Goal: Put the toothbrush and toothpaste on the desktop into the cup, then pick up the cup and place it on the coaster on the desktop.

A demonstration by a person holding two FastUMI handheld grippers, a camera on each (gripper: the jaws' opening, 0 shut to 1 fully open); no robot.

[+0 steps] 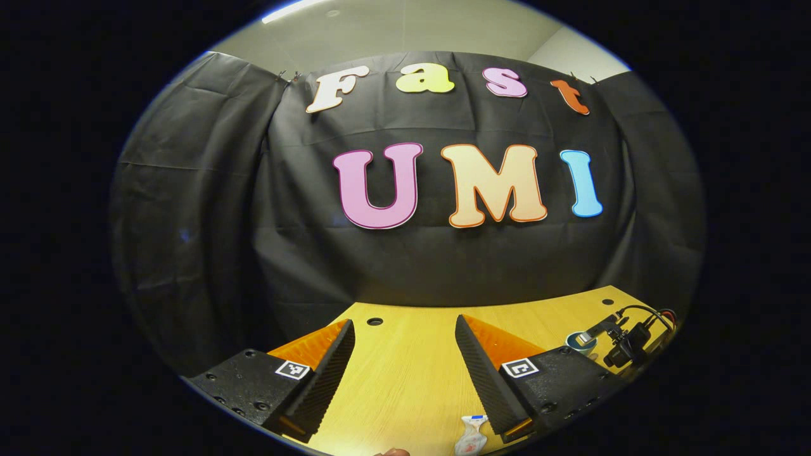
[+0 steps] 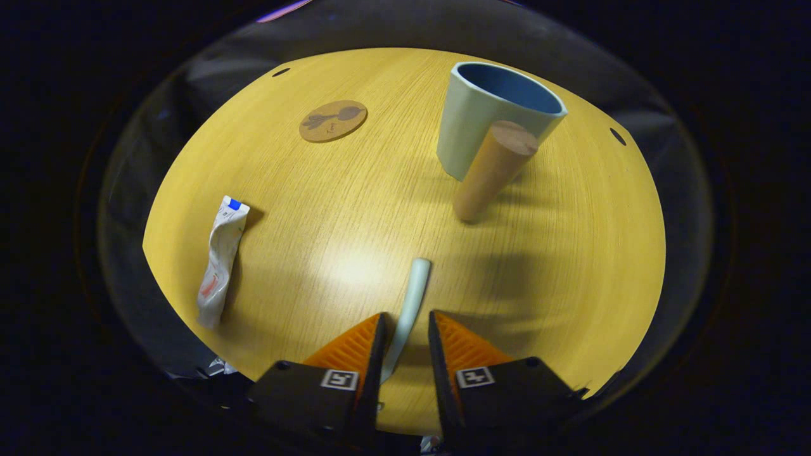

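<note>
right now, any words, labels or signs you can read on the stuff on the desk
None can be read.
Toothpaste: print on the tube, too blurred to read.
Coaster: a dark drawing with tiny marks, too small to read.
Cup, toothbrush: no text visible.
Gripper: square coded tags, no words.
</note>
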